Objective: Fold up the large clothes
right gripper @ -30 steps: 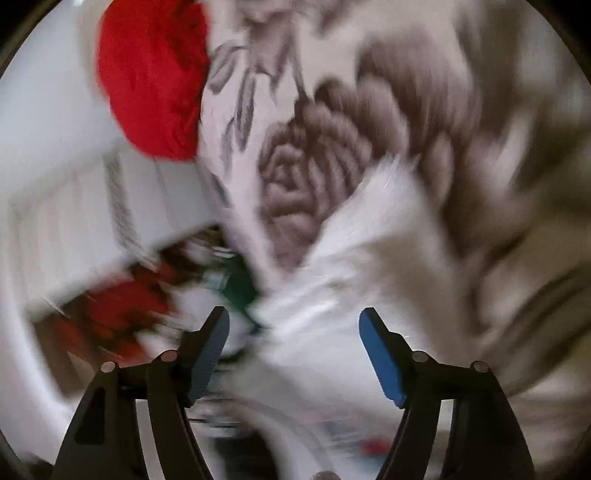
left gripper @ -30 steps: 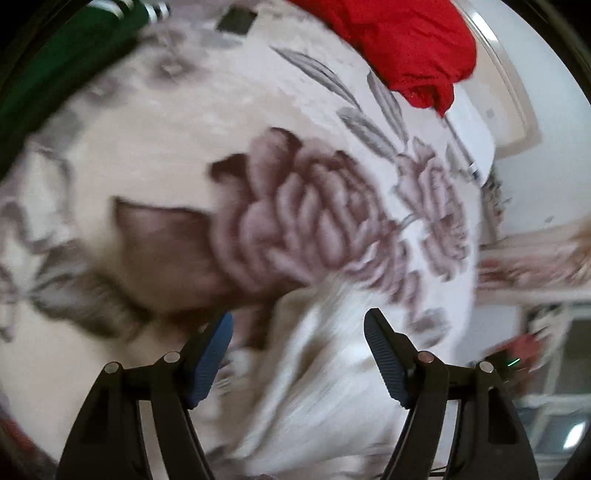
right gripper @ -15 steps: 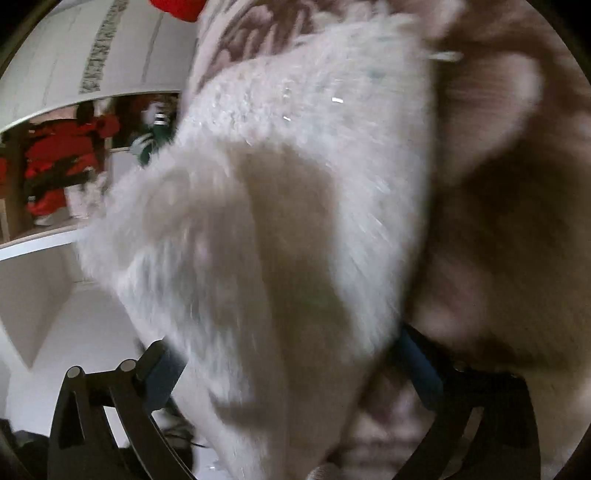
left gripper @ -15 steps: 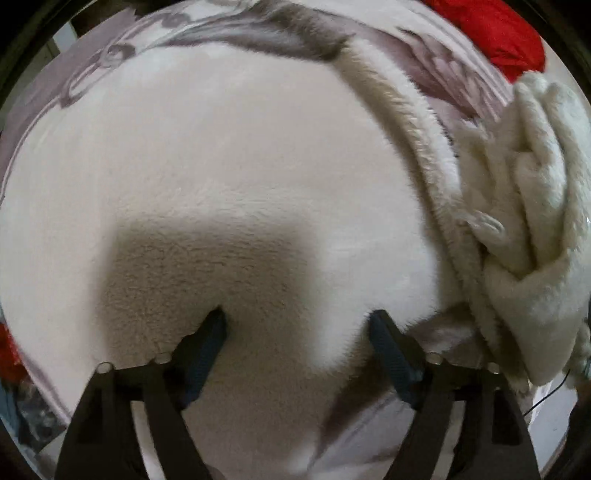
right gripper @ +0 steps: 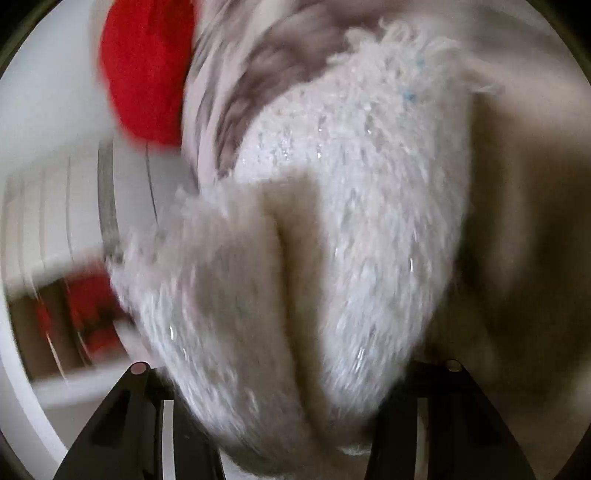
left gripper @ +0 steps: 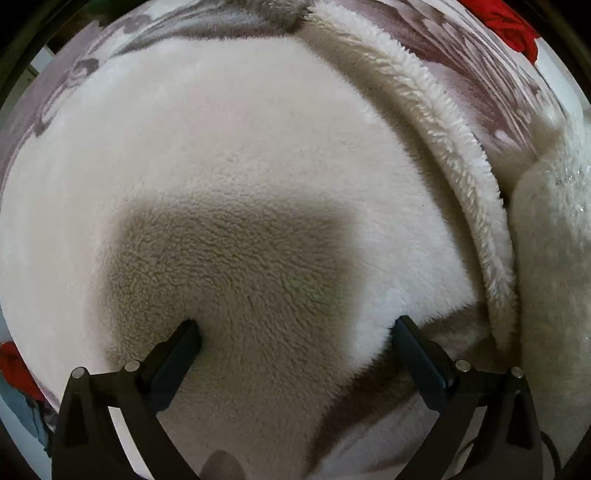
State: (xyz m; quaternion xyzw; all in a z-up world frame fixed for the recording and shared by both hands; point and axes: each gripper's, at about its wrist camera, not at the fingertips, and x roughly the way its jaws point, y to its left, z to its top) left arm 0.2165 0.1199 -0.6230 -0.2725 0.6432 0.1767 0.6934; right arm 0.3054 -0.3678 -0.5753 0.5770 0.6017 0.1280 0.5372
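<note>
A large cream fleece garment (left gripper: 236, 166) lies spread on a floral bedspread (left gripper: 491, 92) and fills the left wrist view. My left gripper (left gripper: 295, 332) is open, its fingers pressed down into the fleece with a broad fold between them. In the right wrist view a bunched, fluffy part of the same garment (right gripper: 351, 221) fills the space between the fingers of my right gripper (right gripper: 295, 373). The fingertips are hidden by the fleece and the view is blurred.
A red garment (right gripper: 144, 70) lies at the far edge of the bed, also seen in the left wrist view (left gripper: 513, 26). White furniture (right gripper: 55, 206) and red items (right gripper: 88, 314) stand beyond the bed's left edge.
Both grippers have dropped from above the bedspread onto the cream garment. The left has pressed deeper into the fleece. The right has pushed further into the bunched part.
</note>
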